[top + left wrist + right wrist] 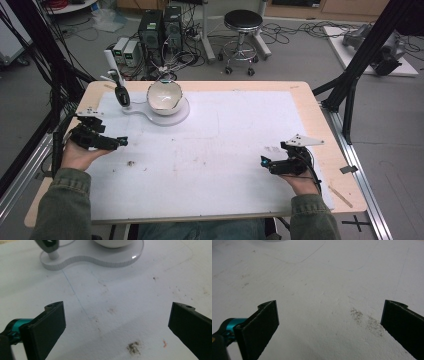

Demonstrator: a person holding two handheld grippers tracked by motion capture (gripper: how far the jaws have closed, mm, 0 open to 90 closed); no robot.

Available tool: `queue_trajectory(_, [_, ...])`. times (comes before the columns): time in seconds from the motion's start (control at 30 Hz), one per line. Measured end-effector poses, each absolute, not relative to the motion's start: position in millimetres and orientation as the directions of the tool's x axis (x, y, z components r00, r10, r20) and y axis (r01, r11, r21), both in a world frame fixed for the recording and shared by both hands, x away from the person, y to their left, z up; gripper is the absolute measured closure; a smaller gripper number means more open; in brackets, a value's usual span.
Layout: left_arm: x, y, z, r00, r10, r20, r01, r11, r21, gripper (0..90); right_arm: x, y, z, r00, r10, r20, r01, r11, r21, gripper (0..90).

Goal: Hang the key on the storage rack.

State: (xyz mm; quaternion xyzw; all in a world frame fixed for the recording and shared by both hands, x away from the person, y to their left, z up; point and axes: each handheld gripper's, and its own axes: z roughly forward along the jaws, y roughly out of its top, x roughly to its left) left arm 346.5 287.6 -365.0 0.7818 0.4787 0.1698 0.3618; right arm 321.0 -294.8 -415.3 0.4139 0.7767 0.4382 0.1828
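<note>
From the high view, I am watching both hands resting low on the white mat [210,165]. The left gripper [121,142] is sitting at about nine o'clock, the right gripper [263,161] at about four o'clock, each pointing inward. The white bowl [164,95] is standing on its clear base plate [172,116] at about eleven o'clock, with a dark-headed tool [121,94] upright on a peg just beside it — well apart from either gripper.

In the left gripper view, I am seeing the jaws spread wide over bare mat, holding nothing. The base plate [100,261] is lying ahead at twelve o'clock, the bowl [113,243] on top of it and the peg [53,255] at eleven o'clock.

In the right gripper view, the jaws are likewise standing wide apart and empty, with speckled dirt [367,320] on the mat near the four o'clock jaw.

My worry: reaching in from the left, the gripper could clip the upright tool and topple it — or nudge the plate and shift the bowl. Both forearms are lying flat, wrists level.
</note>
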Motion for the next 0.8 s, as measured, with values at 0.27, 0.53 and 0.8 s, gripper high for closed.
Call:
queue_trajectory(0.27, [331, 287, -387, 0.471, 0.877, -0.094, 0.634, -0.263, 0.727, 1.7, 320, -295, -416, -0.59, 0.803, 0.085, 0.488, 0.271, 0.83, 0.6])
queue_trajectory(0.53, [314, 292, -401, 0.45, 0.888, -0.097, 0.618, -0.231, 0.751, 1.7, 320, -296, -417, -0.589, 0.803, 0.087, 0.491, 0.27, 0.828, 0.5])
queue_trajectory(0.8, [298, 298, -410, 0.42, 0.905, -0.076, 0.576, -0.201, 0.792, 1.7, 319, -297, -417, -0.586, 0.806, 0.087, 0.492, 0.268, 0.828, 0.6])
